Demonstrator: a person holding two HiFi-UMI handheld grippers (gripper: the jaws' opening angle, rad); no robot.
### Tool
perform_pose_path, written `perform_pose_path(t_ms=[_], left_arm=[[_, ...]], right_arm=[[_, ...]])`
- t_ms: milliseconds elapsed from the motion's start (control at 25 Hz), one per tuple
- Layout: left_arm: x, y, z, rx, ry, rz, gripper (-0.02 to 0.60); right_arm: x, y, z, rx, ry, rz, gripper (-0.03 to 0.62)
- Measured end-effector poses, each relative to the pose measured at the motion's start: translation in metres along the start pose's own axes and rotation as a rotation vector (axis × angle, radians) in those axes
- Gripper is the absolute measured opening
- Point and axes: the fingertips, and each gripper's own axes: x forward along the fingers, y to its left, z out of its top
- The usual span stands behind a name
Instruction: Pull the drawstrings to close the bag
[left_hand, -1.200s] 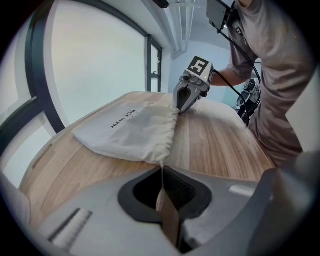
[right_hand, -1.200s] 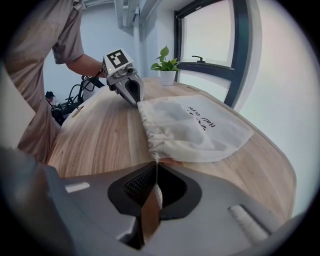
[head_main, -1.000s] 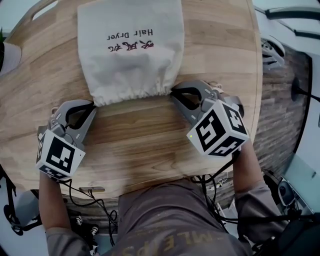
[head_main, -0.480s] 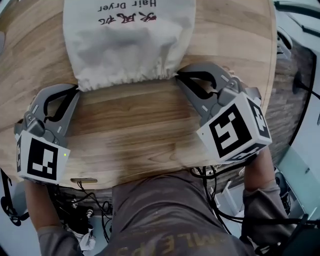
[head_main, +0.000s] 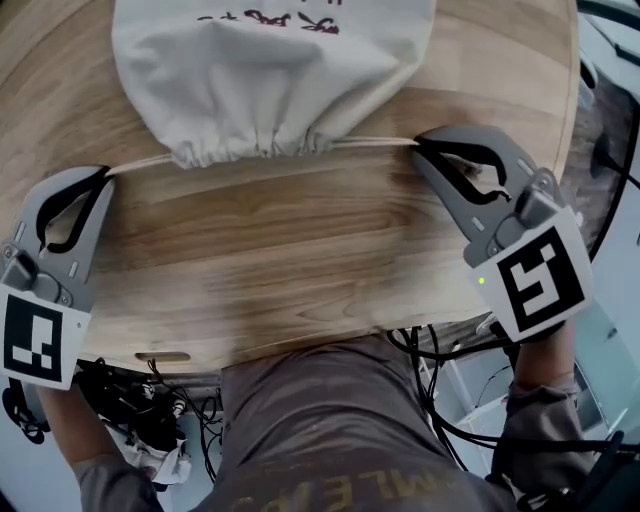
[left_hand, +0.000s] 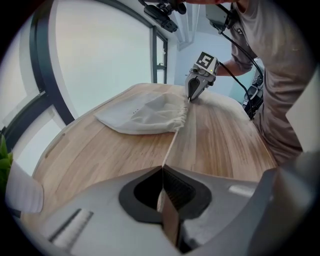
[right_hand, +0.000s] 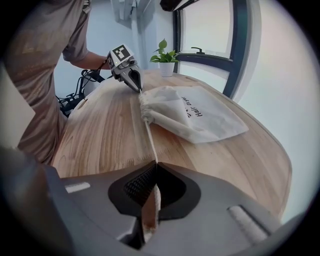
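1. Bag (head_main: 270, 80) far-centre on table (head_main: 300, 270), mouth gathered.
2. Left gripper (head_main: 103, 174), right gripper (head_main: 418, 144) each pinch a taut drawstring (head_main: 370, 141).
3. Risk: uneven pull drags bag sideways; overpulling slips cord from jaws.

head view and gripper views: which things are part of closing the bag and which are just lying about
In the job: bag, left drawstring, right drawstring, left gripper and right gripper, each shut on its drawstring.

Just lying about: potted plant, cables below the table.
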Motion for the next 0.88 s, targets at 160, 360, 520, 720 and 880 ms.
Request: perform_pose_path(t_ms=[160,360,520,720,880], left_arm=[[0.0,0.022,0.033,-0.256,-0.274,0.158,0.006],[-0.001,0.01,0.002,-0.072,-0.051,0.067,0.006],[-0.002,0.005,-0.01,0.014,0.046,0.062,0.006],[0.0,-0.001,-0.01,-0.131,-0.053,0.048,0.009],[0.003,-0.005,-0.006,-0.158,-0.082,0.043,0.033]], right_arm=[[-0.005,-0.001,-0.014,0.023,0.0,-0.003,0.034],[-0.006,-0.003,-0.015,0.053,0.001,-0.017,0.034],[-0.007,-0.006,-0.013,0.087,0.017,-0.045,0.034],[-0.007,-0.002,-0.011,0.129,-0.011,-0.086,0.035],[-0.003,-0.008,-0.01,0.142,-0.017,-0.114,0.035]])
